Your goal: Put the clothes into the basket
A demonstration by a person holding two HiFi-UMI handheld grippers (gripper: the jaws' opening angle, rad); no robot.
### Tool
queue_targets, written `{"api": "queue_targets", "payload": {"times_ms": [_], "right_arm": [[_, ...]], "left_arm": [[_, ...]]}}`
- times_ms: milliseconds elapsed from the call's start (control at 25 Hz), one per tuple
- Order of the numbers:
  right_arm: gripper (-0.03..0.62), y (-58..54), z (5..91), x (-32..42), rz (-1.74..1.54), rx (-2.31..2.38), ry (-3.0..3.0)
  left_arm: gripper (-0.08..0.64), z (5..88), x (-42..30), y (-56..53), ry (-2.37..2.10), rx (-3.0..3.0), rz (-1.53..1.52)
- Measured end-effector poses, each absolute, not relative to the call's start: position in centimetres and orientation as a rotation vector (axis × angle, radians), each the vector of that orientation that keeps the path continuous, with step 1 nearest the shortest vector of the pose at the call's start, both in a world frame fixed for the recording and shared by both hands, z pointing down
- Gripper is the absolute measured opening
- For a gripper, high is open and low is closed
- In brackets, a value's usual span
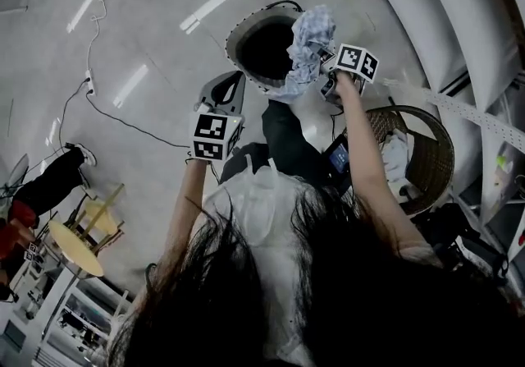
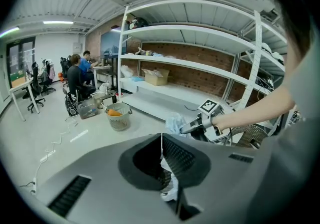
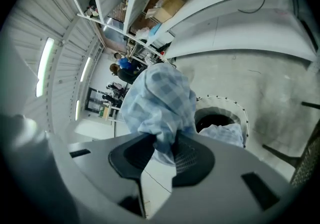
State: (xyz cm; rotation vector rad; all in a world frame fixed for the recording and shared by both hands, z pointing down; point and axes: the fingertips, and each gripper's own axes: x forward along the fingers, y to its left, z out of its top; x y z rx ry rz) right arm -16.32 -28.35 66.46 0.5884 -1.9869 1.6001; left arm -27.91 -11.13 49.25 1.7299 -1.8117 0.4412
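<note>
- Right gripper (image 3: pixel 167 155): jaws clamped on a blue-and-white checked cloth (image 3: pixel 160 100). The fabric is soft and bunched, bulging up from the pads in a rounded wad.
- Checked cloth, head view: held at the right edge of the white basket (image 1: pixel 234 41), with its lower folds hanging against the rim.
- White basket: round, with a pale perforated wall and a dark interior. A second pale checked cloth (image 3: pixel 222 134) lies crumpled inside, up by the rim.
- Left gripper (image 2: pixel 161 143): jaws drawn together to a thin seam, with a small white crumpled scrap (image 2: pixel 170 185) pinched low between the pads. Cannot tell what it is. One pad face shows a fine mesh texture.
- Left gripper, head view: on the person's side of the white basket, off its left edge and apart from it.
- Wicker basket (image 1: pixel 435 156): brown woven, round, to the right of the white basket and nearer the person. Light clothes (image 1: pixel 398 156) are heaped inside.
- Floor (image 1: pixel 148 45): grey and glossy, with strip-light reflections left of the white basket.
- White metal shelving (image 2: pixel 200 62) stands beyond the white basket, against a brick wall.
</note>
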Motion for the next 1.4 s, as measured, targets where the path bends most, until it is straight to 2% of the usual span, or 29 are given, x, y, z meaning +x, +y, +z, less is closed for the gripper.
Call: {"api": "queue_targets", "payload": {"times_ms": [320, 400, 480, 640, 1040, 1400], "right_arm": [[0.102, -26.9, 75.5, -13.9, 1.296, 0.627, -1.827], [0.143, -26.1, 77.0, -13.0, 1.197, 0.618, -1.770], [0.232, -25.1, 78.0, -12.2, 1.126, 0.588, -1.724], [0.233, -23.8, 78.7, -11.5, 1.096, 0.555, -1.694], [0.233, -22.9, 75.3, -13.1, 1.242, 0.581, -1.836], [0.232, -22.7, 67.1, -14.2, 1.309, 0.606, -2.087]], "left_arm": [[0.020, 52.2, -28.4, -12.8, -1.777, 1.693, 0.497], [0.020, 52.4, -28.7, -13.0, -1.780, 1.687, 0.501], [0.020, 52.8, -28.9, -12.6, -1.783, 1.656, 0.502], [0.020, 53.1, -28.8, -11.7, -1.782, 1.632, 0.499], [0.020, 52.5, -28.4, -10.1, -1.792, 1.630, 0.487], [0.020, 50.3, -27.6, -8.1, -1.823, 1.693, 0.460]]}}
